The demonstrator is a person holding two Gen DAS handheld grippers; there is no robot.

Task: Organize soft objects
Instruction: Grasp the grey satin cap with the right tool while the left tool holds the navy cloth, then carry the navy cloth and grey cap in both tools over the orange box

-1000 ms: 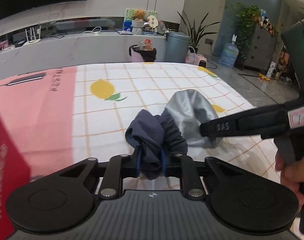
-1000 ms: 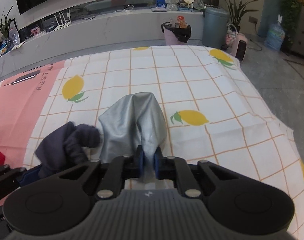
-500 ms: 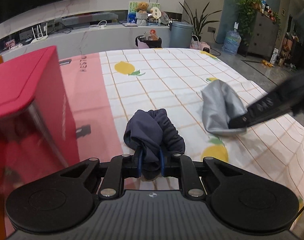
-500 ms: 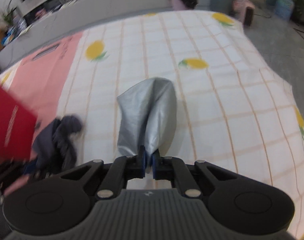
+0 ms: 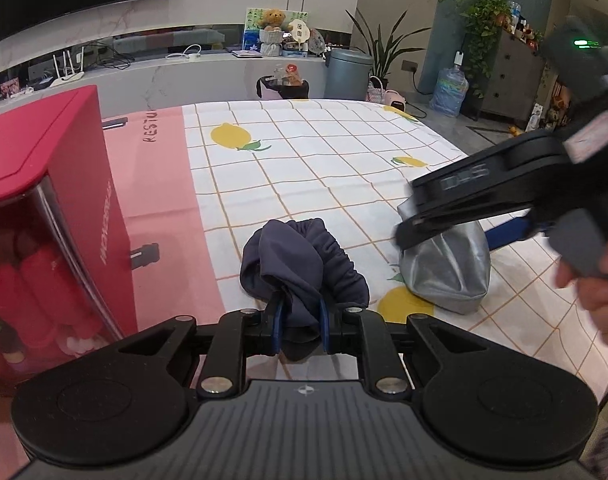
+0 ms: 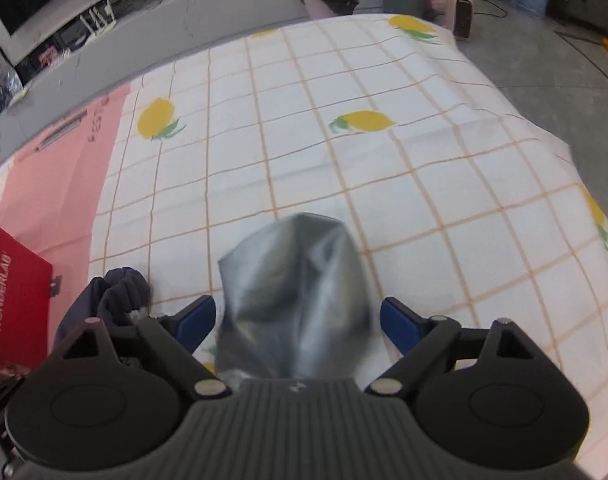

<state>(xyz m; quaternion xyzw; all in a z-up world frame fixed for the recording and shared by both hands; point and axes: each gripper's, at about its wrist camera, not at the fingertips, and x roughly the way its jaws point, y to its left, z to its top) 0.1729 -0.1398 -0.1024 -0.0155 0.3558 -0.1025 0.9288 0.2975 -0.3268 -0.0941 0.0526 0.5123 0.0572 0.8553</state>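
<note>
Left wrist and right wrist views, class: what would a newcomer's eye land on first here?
Probably the lemon-print tablecloth covering the table, then the red box at its left edge. Near the front, the left hand-held gripper pinches a bunched navy cloth, while the silver-grey pouch sits between the right hand-held gripper's just-opened blue pads.

L gripper (image 5: 300, 326) low at near edge, jaws pinched tight on dark cloth (image 5: 304, 264); R gripper (image 6: 298, 320) tipped steeply down, jaws just sprung wide; hand (image 5: 595, 280) on its grip, far right.
</note>
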